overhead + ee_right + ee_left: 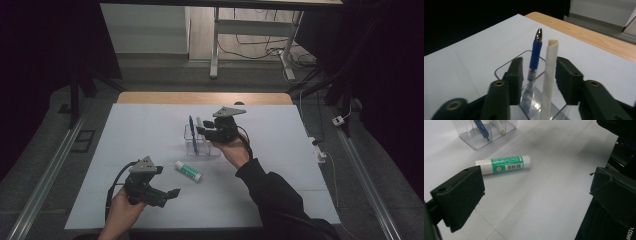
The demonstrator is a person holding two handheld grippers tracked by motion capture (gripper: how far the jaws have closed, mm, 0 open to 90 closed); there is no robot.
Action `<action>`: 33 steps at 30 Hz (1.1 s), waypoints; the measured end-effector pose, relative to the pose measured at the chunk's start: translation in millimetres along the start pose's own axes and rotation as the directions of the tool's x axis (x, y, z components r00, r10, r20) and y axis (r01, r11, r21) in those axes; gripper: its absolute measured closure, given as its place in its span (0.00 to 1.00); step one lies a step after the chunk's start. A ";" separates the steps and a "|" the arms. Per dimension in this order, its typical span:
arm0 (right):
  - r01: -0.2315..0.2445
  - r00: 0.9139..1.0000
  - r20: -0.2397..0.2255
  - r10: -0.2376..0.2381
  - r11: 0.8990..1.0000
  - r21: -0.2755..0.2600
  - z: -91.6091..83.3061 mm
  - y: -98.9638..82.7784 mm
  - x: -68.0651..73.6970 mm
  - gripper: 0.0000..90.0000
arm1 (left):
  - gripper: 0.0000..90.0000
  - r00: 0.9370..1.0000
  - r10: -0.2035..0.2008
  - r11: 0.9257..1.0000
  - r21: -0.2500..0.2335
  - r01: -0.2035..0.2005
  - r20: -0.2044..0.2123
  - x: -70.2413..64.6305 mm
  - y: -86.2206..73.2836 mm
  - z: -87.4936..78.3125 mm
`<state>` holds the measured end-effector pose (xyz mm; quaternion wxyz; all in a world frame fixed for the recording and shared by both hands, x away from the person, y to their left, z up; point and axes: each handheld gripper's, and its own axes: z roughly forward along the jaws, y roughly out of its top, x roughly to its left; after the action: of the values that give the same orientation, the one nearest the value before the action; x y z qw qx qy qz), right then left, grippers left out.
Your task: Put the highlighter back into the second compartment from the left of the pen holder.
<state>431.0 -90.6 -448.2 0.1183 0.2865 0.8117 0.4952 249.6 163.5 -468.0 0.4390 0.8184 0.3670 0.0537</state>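
A clear plastic holder (198,146) stands mid-table with a blue pen (192,131) and a white pen (199,121) upright in it. My right gripper (206,133) hovers at the holder's top. In the right gripper view its jaws flank the white pen (550,65), with a gap on the left side, so the right gripper (540,63) is open. The blue pen (535,56) stands just beyond. A green-and-white glue stick (188,171) lies flat on the sheet. My left gripper (170,196) rests low near the front, open and empty, with the glue stick (503,164) ahead of it.
A white sheet (280,150) covers the table, with a wooden edge (205,98) showing at the far side. Beyond it stand metal desk legs (214,55) and loose floor cables (260,50). A small power adapter (320,155) sits off the right edge.
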 end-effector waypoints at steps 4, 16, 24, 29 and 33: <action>0.005 1.000 -0.015 -0.005 1.000 0.018 -4.5 1.4 1.6 0.48 | 0.00 1.000 -0.011 1.000 -0.011 0.011 -0.002 0.8 -1.8 -3.8; 0.062 0.997 -0.040 -0.060 0.997 0.053 -22.5 5.7 13.6 0.25 | 0.00 1.000 -0.027 0.999 -0.019 0.027 -0.015 2.5 -8.1 -13.2; 0.086 0.994 -0.074 -0.077 0.988 0.126 -28.7 5.7 27.6 0.06 | 0.00 0.999 -0.029 0.999 -0.022 0.029 -0.029 2.6 -11.9 -18.5; 0.123 0.990 -0.088 -0.111 0.981 0.152 -29.3 3.6 39.9 0.01 | 0.00 0.999 -0.034 0.999 -0.027 0.033 -0.030 2.2 -14.7 -21.9; 0.136 0.987 -0.105 -0.120 0.978 0.161 -28.5 2.9 48.1 0.00 | 0.00 0.999 -0.039 0.999 -0.029 0.038 -0.035 2.3 -17.7 -25.3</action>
<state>379.6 -82.6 -427.5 0.0867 0.2186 0.8718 0.4297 231.1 188.3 -466.6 0.4448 0.8038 0.3897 0.0651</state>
